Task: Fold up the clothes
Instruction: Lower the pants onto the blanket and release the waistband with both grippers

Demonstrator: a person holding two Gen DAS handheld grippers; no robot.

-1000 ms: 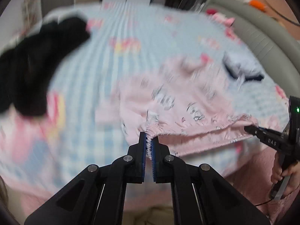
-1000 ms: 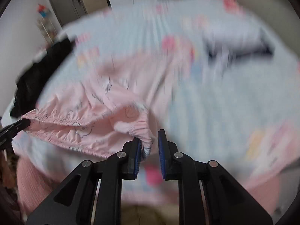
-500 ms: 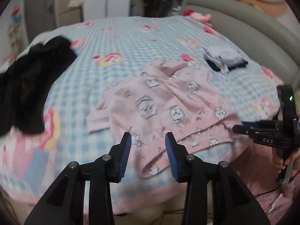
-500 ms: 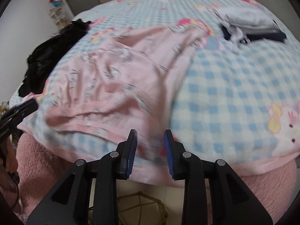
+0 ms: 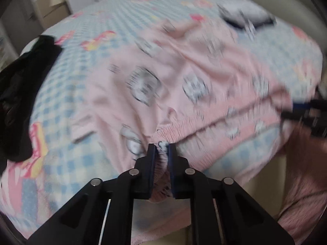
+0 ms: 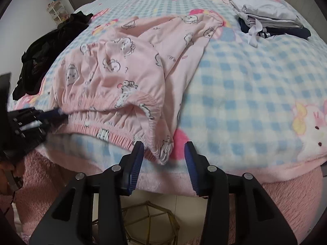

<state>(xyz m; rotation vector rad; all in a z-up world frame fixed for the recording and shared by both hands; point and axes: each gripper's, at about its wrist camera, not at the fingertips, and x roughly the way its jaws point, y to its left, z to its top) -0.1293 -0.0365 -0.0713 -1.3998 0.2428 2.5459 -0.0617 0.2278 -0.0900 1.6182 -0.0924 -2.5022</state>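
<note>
Pink pyjama trousers with cartoon faces lie spread on the bed, elastic waistband toward me. My left gripper is shut on the waistband at its left end. In the right wrist view the same trousers bunch near the bed's front edge, and the left gripper shows at the left, holding the band. My right gripper is open, with the waistband's right corner hanging between its fingers and not clamped. It appears blurred at the right edge of the left wrist view, right gripper.
A blue checked blanket covers the bed. A black garment lies at the left, and a folded grey and navy stack at the far right. A gold wire basket stands on the floor below the bed edge.
A second ago both grippers held the waistband, then both opened and the trousers dropped on the bed. Now the left has shut on the band again and the right has closed in, open.
</note>
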